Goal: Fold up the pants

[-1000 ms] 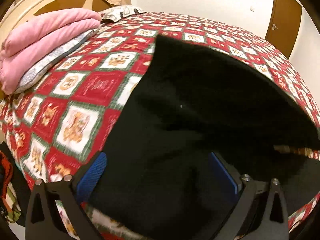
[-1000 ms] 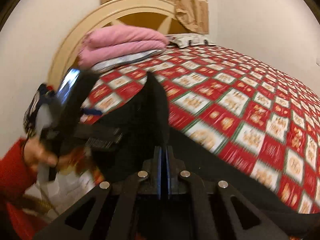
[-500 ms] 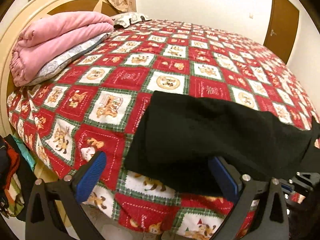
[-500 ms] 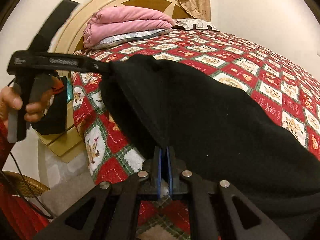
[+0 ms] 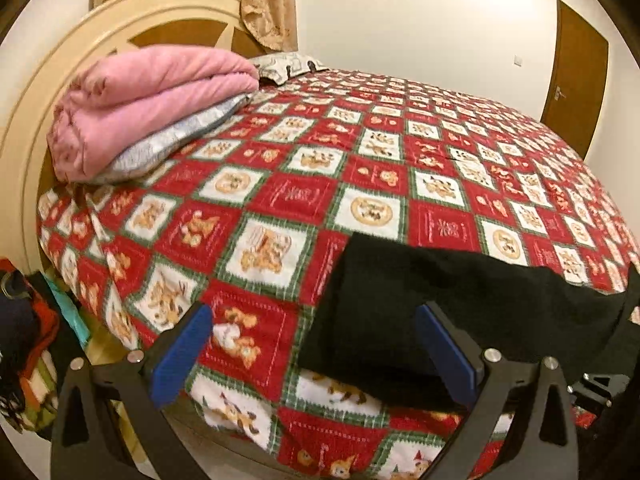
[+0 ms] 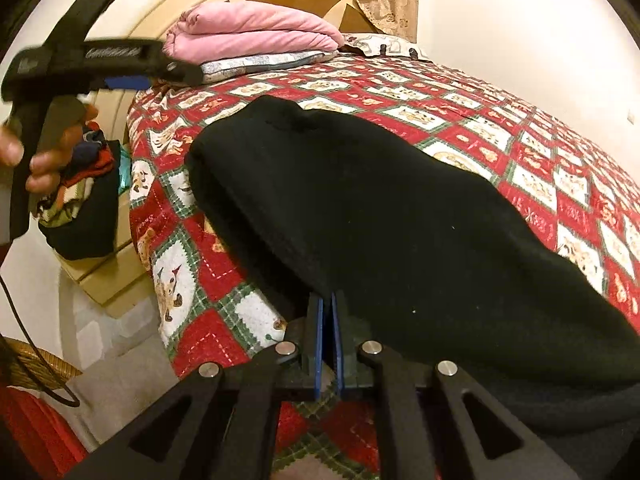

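At the near edge of the bed [image 5: 304, 200], on the red-and-white patchwork quilt, the black pants [image 6: 380, 216] lie doubled into a long flat band; a second ago the cloth was lifted and draped in front of both cameras, now it is laid down along the mattress edge. Fold looks set, though one end runs off past the right gripper [image 6: 327, 336].

Right gripper: blue pads pressed together, apparently pinching the near hem of the pants at the edge. Not released yet.

Left gripper [image 5: 316, 352]: jaws wide apart, nothing between the pads; it has drawn back from the cloth, one pad over the pants' corner, the other over bare quilt. In the right view, a hand [image 6: 44, 148] carries it, up and to the side.

Beyond: pink folded blanket [image 5: 152, 96] on a pillow by the cream headboard [image 5: 132, 20]; brown door [image 5: 576, 76] behind.

Judgement: one fold done; next fold needs a fresh grasp.
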Motion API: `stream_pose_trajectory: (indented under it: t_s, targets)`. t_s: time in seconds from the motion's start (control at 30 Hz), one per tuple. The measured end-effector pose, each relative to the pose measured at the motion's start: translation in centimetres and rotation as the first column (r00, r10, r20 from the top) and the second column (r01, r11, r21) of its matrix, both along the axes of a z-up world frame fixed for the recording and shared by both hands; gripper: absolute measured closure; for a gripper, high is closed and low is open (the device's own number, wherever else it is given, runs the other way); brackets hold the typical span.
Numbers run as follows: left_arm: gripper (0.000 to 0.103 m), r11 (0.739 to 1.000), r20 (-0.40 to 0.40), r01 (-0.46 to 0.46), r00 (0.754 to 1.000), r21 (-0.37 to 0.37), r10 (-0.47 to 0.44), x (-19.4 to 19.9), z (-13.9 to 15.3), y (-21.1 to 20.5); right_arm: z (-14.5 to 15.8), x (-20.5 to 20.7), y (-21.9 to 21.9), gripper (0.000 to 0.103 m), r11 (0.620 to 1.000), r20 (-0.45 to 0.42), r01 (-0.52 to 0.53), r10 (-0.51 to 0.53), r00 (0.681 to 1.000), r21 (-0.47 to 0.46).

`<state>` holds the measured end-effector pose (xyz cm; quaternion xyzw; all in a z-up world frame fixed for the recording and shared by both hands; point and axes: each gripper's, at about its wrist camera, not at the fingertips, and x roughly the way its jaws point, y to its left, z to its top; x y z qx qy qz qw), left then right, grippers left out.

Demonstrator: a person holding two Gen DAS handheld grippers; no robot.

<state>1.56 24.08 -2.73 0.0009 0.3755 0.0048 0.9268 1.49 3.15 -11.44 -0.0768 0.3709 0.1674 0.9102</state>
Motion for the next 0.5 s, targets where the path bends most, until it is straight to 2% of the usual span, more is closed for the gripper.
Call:
stream_pose_trajectory:
  t_s: [0.17,0.3,0.33,0.4,0.5]
  targets:
    - [0.000,1.000,0.003,0.025,1.000,0.007,-0.025,1.6,-0.1,-2.3,0.4,-1.3,1.5,0.098,0.997,-0.006,-0.074,0.074,0.997,-0.015]
    - [0.000,0.998,-0.031,0.026,0.999,0.065,-0.024,3.2,-2.8,-4.9,-0.6,-1.3,2.0,0.098,0.996,-0.073,-0.074,0.078,0.994,0.057]
    - [0.000,0.996,-0.047,0.027,0.999,0.079,-0.024,3.4,-3.5,-5.2,-0.3,-1.4,1.8,0.098,0.995,-0.075,-0.060,0.066,0.995,0.079]
    - [0.000,0.995,-0.098,0.020,0.995,0.099,-0.010,3.7,-5.2,-5.5,1.4,-2.0,0.3,0.098,0.989,-0.025,-0.009,0.013,1.000,0.146]
    - [0.000,0.996,-0.174,-0.006,0.985,0.086,0.021,3.3,-7.1,-4.7,4.7,-3.2,-4.9,0.097,0.952,0.050,0.125,-0.145,0.988,0.279]
